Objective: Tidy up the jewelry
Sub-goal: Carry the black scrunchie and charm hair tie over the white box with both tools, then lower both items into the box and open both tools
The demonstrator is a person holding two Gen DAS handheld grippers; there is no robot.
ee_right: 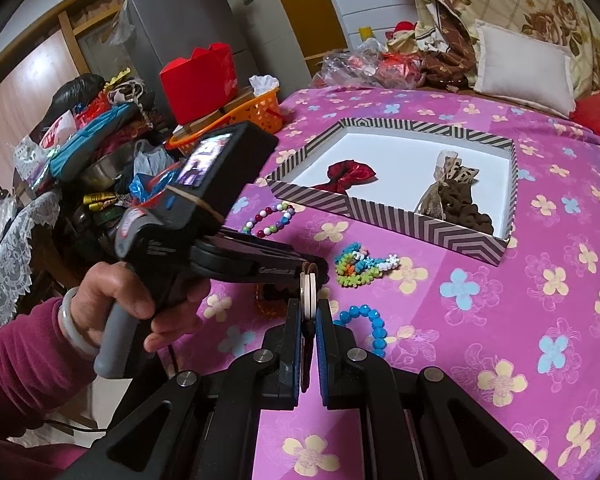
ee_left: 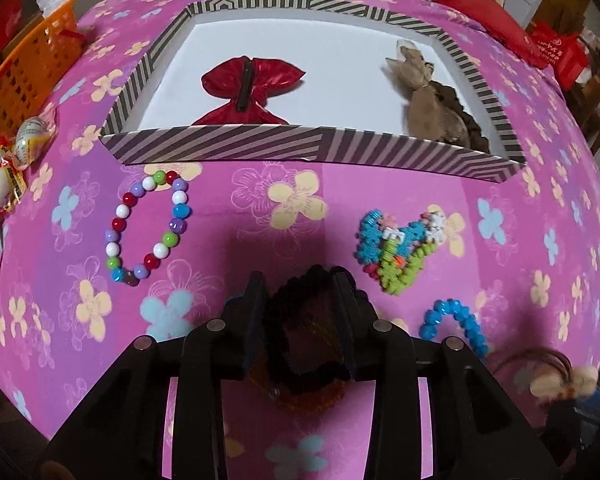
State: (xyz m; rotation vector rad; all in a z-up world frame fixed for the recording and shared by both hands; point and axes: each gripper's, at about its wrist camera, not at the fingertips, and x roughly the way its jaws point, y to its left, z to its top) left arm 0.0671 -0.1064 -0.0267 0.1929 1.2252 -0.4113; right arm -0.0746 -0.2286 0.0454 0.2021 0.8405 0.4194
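Note:
My left gripper (ee_left: 300, 286) points down at the pink flowered bedcover, open, with a black fuzzy hair ring (ee_left: 300, 344) between its fingers and an orange one under it. In the right wrist view a hand (ee_right: 116, 304) holds the left gripper (ee_right: 314, 270). My right gripper (ee_right: 309, 308) is shut on a brown hair tie with cream discs (ee_right: 309, 294), also visible in the left wrist view as the hair tie (ee_left: 560, 376). On the cover lie a coloured bead bracelet (ee_left: 148, 228), blue-green fuzzy ties (ee_left: 396, 252) and a blue bead bracelet (ee_left: 456, 324). The striped box (ee_left: 220, 142) holds a red bow (ee_left: 252, 88) and a beige-brown scrunchie (ee_left: 432, 104).
An orange basket (ee_left: 24, 72) and wrapped sweets (ee_left: 4, 172) sit at the bed's left edge. A red cushion (ee_left: 488, 20) and a white pillow (ee_right: 524, 64) lie beyond the box. A cluttered side table (ee_right: 80, 160) stands left of the bed.

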